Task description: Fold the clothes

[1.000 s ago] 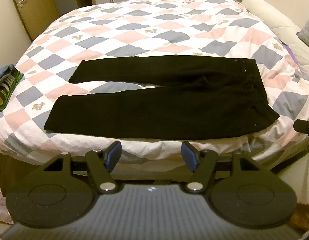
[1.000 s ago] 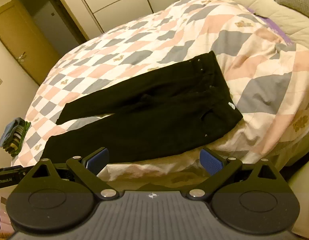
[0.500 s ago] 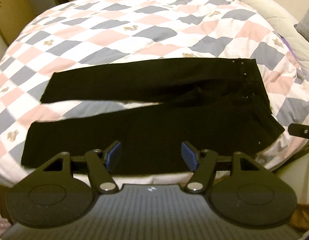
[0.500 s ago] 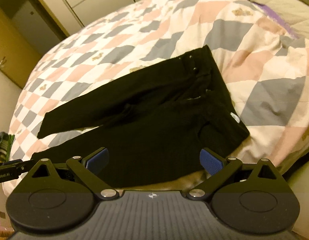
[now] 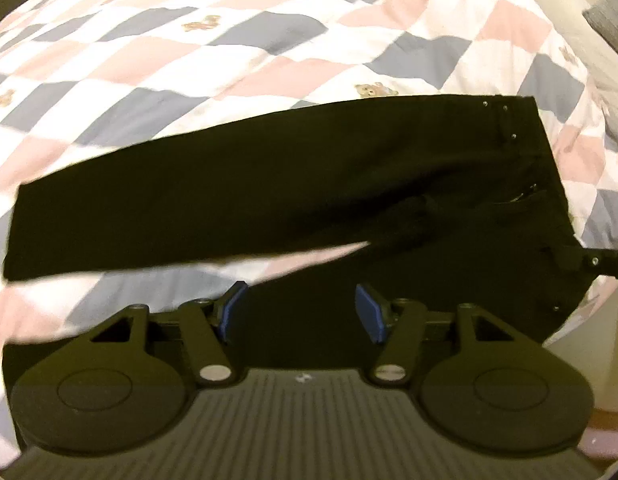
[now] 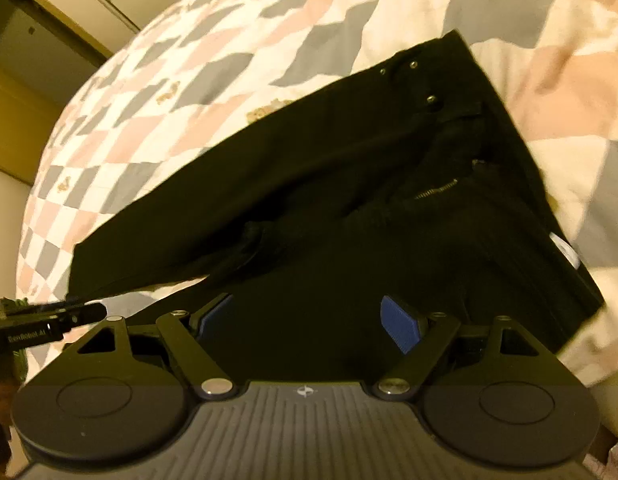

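A bed (image 5: 237, 60) with a pink, grey and white checked quilt carried black trousers (image 5: 269, 184) laid flat, waistband to the right. The left hand-held gripper (image 5: 296, 312) and right hand-held gripper (image 6: 309, 318) hung over the near leg, both spread apart and empty; the near hem was hidden behind them.
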Demonstrator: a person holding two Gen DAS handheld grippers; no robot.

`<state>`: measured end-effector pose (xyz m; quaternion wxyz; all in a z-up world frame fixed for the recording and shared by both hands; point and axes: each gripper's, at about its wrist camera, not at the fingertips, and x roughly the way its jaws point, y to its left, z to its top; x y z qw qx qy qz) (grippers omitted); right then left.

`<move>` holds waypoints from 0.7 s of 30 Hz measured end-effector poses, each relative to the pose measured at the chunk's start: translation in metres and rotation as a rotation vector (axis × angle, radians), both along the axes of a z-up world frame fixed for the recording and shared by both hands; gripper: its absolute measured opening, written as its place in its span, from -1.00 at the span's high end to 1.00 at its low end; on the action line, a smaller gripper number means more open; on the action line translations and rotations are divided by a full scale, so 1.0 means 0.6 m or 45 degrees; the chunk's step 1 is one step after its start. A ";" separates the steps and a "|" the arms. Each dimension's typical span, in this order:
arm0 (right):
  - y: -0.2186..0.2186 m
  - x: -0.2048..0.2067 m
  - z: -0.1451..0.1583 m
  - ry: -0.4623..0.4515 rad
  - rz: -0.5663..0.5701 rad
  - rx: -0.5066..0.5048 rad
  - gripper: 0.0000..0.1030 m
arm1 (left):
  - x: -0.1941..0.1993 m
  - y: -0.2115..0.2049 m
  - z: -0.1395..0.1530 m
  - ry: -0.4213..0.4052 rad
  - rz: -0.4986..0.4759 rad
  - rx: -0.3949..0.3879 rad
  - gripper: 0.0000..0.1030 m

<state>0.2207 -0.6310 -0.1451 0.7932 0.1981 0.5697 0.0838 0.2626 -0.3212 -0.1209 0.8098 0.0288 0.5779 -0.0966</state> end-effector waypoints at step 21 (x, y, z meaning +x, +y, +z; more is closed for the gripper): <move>0.049 0.393 -0.098 -0.162 0.734 -0.150 -0.59 | 0.332 -0.004 -0.152 -0.078 -0.516 -0.082 -0.16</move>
